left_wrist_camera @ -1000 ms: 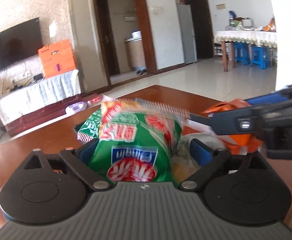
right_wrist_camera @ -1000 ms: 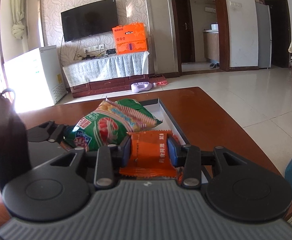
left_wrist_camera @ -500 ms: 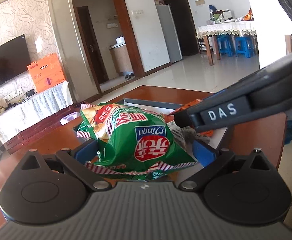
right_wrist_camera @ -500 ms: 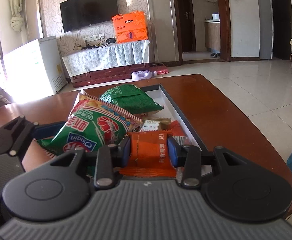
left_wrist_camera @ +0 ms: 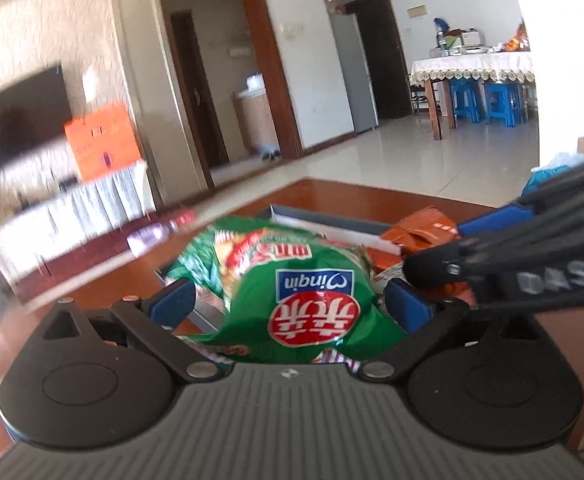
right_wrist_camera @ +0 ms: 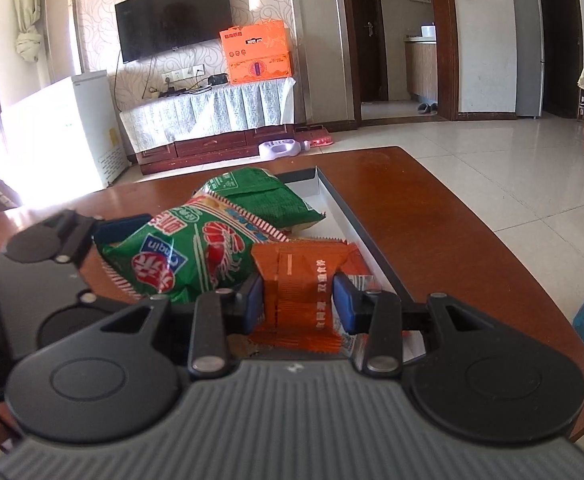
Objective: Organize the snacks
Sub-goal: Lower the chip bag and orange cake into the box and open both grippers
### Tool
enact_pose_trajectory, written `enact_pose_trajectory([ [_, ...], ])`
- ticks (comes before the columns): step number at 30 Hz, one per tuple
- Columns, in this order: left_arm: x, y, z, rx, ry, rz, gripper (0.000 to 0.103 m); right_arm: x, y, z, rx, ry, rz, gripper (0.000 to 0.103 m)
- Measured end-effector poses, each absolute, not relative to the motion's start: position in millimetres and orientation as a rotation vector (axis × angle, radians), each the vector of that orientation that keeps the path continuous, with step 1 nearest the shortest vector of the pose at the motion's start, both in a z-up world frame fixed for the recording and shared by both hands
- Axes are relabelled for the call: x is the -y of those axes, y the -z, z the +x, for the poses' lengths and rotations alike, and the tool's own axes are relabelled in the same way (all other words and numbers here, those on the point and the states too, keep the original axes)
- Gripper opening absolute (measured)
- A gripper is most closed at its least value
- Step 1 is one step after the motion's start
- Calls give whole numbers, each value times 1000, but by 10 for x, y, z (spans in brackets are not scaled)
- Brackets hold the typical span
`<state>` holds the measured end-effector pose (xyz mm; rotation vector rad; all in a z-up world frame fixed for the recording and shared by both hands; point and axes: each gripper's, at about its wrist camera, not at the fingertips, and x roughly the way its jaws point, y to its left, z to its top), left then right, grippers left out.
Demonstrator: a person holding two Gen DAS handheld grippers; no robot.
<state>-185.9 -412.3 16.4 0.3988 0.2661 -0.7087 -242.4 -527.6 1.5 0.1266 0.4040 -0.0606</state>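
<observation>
Wooden table (right_wrist_camera: pixel 431 216) under everything, tiled floor beyond its edge. On the table, a shallow open box (right_wrist_camera: pixel 355 220) with a dark rim and white floor, holding the snacks.

Inside it, farthest back, a plain green bag (right_wrist_camera: pixel 260 196) lying flat. In front, a green shrimp-chip bag (right_wrist_camera: pixel 188 256), puffy and tilted, lying between the pads of the left gripper (left_wrist_camera: pixel 290 300). Pads set wide, with gaps showing on either side of the bag, so released rather than clamped; whether the bag rests on the box contents or on the gripper cannot be told.

Smallest, an orange packet (right_wrist_camera: pixel 303 280), pinched across its middle by the right gripper (right_wrist_camera: pixel 297 306), clenched on it just above the near end of the box, beside the chip bag and overlapping its edge.

Likely trouble from here:
- Both grippers crowded close together over the same end of the box; a knock between them could jolt either snack loose.
- Puffy chip bag, slick and unclamped; could slide off toward the table.
- Thin packet gripped hard; risk of crushing what is inside.
</observation>
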Motion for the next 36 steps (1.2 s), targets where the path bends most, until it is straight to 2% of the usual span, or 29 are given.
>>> enact_pose_trajectory([
  [9,3795,-245,-2138,-218,774,453,103,5259,-17,-2424,-408,57,135,41],
  [16,3733,-323,-2298,-255,783,355,103,5229,-1,-2381,-418,58,123,41],
  [36,3771,-203,-2702,-326,688,477,103,5220,2,-2311,-434,46,135,41],
])
